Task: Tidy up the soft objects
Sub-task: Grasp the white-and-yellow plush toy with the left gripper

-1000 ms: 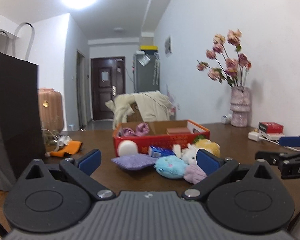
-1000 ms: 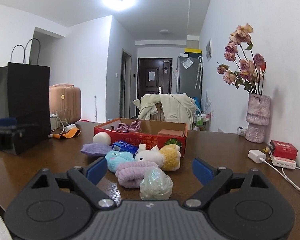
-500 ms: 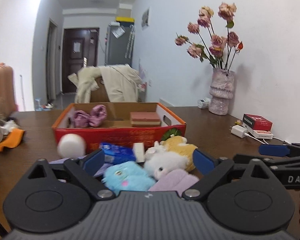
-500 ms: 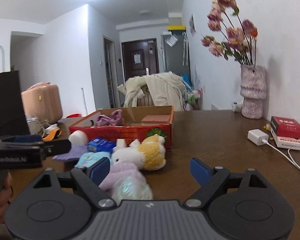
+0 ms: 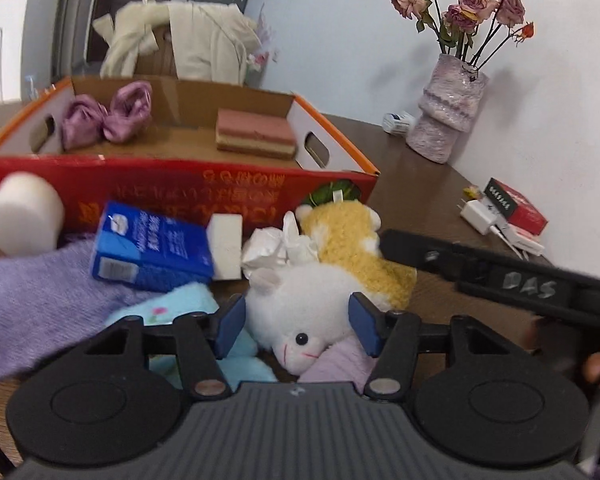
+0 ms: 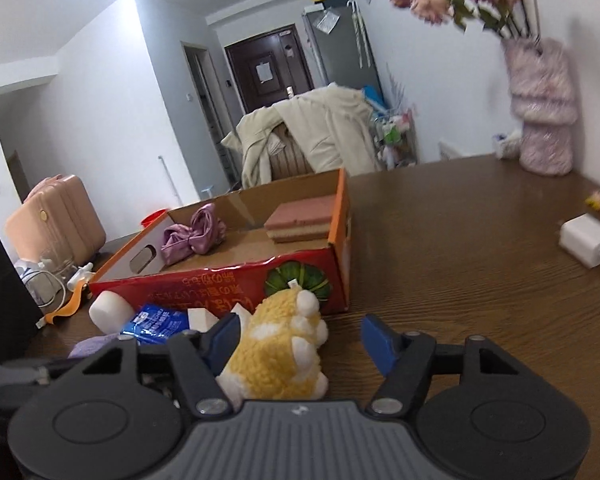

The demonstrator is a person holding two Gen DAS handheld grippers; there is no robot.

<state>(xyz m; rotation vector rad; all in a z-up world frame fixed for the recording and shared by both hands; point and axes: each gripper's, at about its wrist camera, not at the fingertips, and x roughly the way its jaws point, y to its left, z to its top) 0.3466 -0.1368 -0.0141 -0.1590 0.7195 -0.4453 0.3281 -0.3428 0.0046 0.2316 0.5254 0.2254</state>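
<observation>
My left gripper [image 5: 298, 329] points down into the pile, its jaws closing around a white plush [image 5: 300, 312] that lies between the pads without being squeezed. My right gripper [image 6: 300, 338] is also closing. A yellow plush [image 6: 278, 352] sits between its fingers, against the left pad, with a gap on the right. In the left wrist view the yellow plush [image 5: 356, 248] lies behind the white one, under a finger [image 5: 420, 256] of the right gripper. The red cardboard box [image 5: 180, 190] holds a purple bow [image 5: 108, 116] and a pink sponge [image 5: 256, 134].
In front of the box lie a white foam roll [image 5: 20, 220], a blue tissue pack [image 5: 152, 248], a purple knit cloth [image 5: 32, 300] and a light blue plush [image 5: 188, 308]. A vase of flowers [image 6: 544, 120], a charger [image 6: 584, 240] and a red packet [image 5: 516, 208] stand on the right.
Both grippers have come forward and down onto the pile and their jaws have narrowed. The white plush now lies between the left fingers, the yellow plush between the right ones.
</observation>
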